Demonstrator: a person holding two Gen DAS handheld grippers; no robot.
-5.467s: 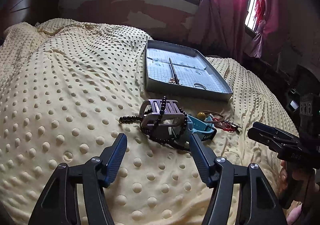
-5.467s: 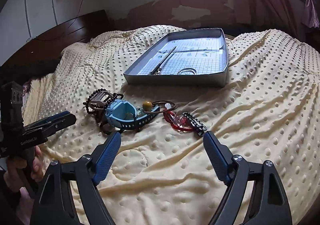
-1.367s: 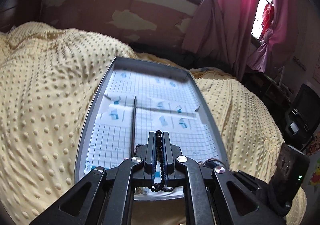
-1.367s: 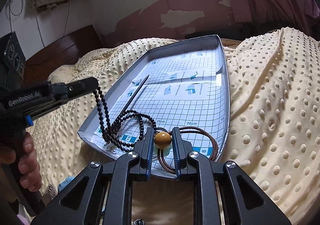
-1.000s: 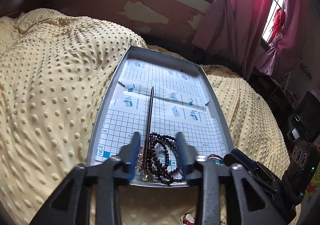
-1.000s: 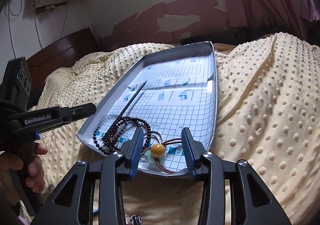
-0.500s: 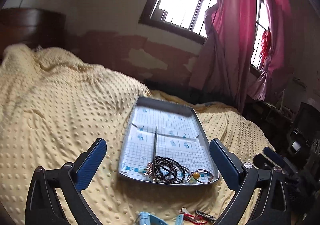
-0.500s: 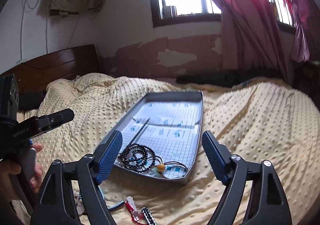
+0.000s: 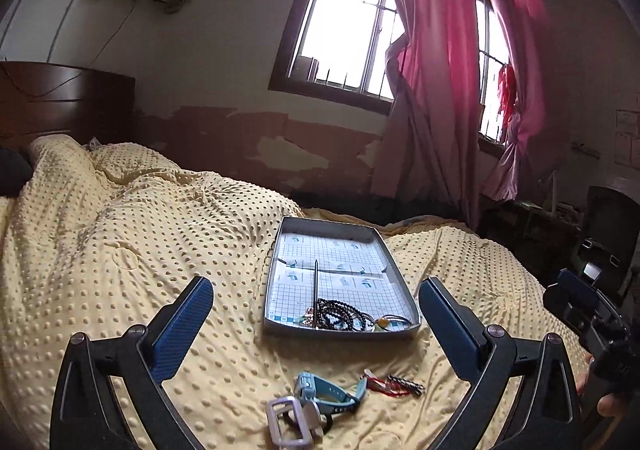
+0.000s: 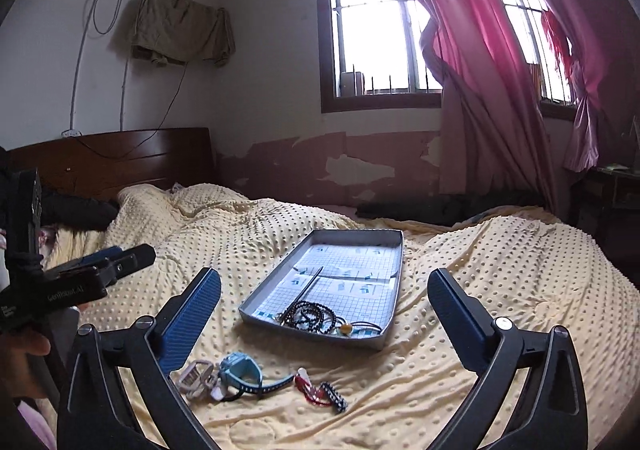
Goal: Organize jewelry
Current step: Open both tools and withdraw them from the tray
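Note:
A grey tray (image 9: 280, 250) (image 10: 394, 314) lined with grid paper lies on the yellow bedspread. In its near end lie a black bead string (image 9: 340, 316) (image 10: 312, 312), a cord with an amber bead (image 9: 383, 322) (image 10: 345, 328) and a thin dark stick (image 9: 316, 286) (image 10: 308, 288). On the blanket in front of the tray rest a blue watch (image 9: 318, 394) (image 10: 244, 370), a pale buckle piece (image 9: 286, 424) (image 10: 196, 374) and a red and black bracelet (image 9: 394, 384) (image 10: 322, 392). My left gripper (image 9: 316, 322) is open and held back from the tray. My right gripper (image 10: 326, 318) is open and empty too.
The dotted yellow bedspread (image 9: 120, 250) covers the whole bed. A dark wooden headboard (image 10: 112, 158) stands at the left, a barred window (image 10: 376, 30) with pink curtains (image 10: 492, 62) behind. Dark furniture (image 9: 608, 230) stands at the right. A hand (image 10: 20, 362) holds the left gripper's handle.
Both grippers let go of the bead string and the amber-bead cord in the tray, opened wide, then drew back and up from the tray.

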